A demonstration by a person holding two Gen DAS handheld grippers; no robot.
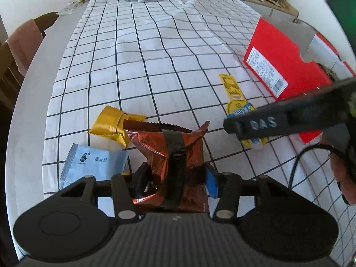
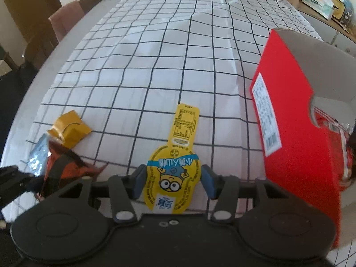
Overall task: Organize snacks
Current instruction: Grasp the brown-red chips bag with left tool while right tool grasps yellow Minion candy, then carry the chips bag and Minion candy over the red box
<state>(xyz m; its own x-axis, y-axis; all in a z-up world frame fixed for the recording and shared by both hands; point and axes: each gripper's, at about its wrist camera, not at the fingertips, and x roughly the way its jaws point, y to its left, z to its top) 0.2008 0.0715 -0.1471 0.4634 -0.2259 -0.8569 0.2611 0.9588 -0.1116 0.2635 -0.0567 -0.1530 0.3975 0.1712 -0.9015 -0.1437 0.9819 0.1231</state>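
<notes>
Now the left gripper [image 1: 175,178] jaws pinch a crinkled copper foil packet [image 1: 171,155]; the right gripper [image 2: 173,180] jaws clasp a glossy yellow keyhole-shaped pouch [image 2: 175,164], red cardboard box [image 2: 296,133] at three o'clock.

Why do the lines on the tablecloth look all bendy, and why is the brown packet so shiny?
Left wrist view: the fisheye lens bows the tablecloth grid, and light glints off the crinkled brown foil packet. Right wrist view: same bowed grid, the red box leans outward, and the edges look soft.
</notes>
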